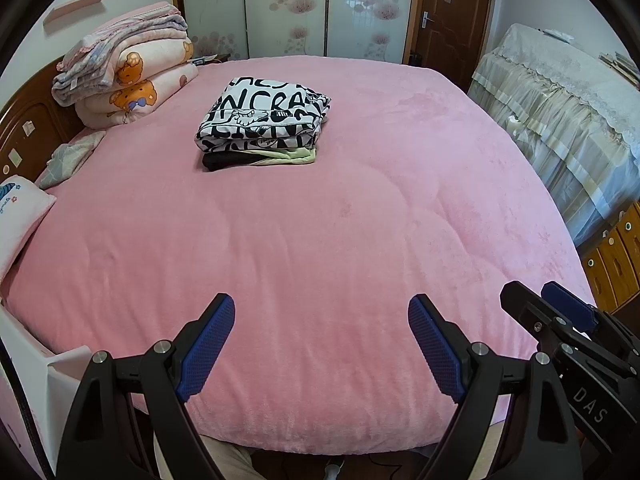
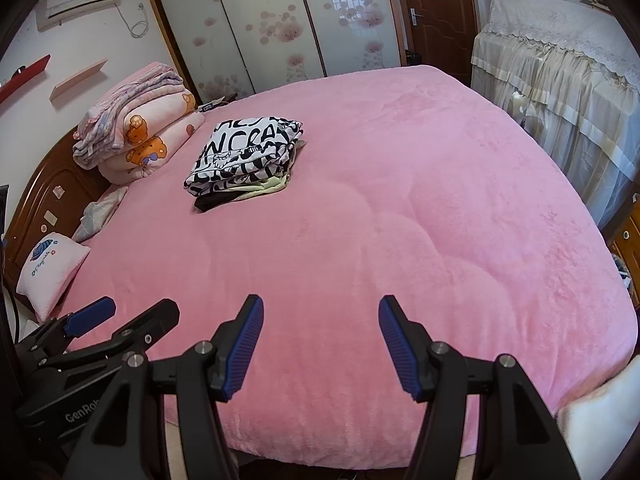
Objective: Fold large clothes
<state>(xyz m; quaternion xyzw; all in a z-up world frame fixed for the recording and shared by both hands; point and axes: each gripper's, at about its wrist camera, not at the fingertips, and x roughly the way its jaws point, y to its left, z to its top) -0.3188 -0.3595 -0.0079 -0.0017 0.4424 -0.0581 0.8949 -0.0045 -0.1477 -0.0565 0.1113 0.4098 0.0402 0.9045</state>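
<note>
Clearly both tongs are empty. The left gripper (image 1: 321, 312) has its two blue pads (image 1: 208, 346) spread wide, nothing between them, over the near edge of the pink bed (image 1: 320, 240). The right gripper (image 2: 321, 314) stands at 3 o'clock of it, close beside, its two pads (image 2: 244, 346) parted somewhat less, also gripping nothing; neither set of pads is seen pressing on the cover.

One stack of folded clothes (image 1: 262, 122) lies on the bed toward 11 o'clock from the grippers, well apart from them. Three layers show: a black-and-white lettered piece (image 1: 264, 108) on top, a pale green one (image 1: 288, 156) under it, a black one (image 1: 218, 162) at the bottom.

At 10 o'clock sits one pile of folded quilts (image 1: 128, 68) by the headboard (image 1: 28, 132). Two small pillows (image 1: 18, 216) lie along the bed's left side. At 2 o'clock stands one cloth-draped piece of furniture (image 1: 560, 100).
</note>
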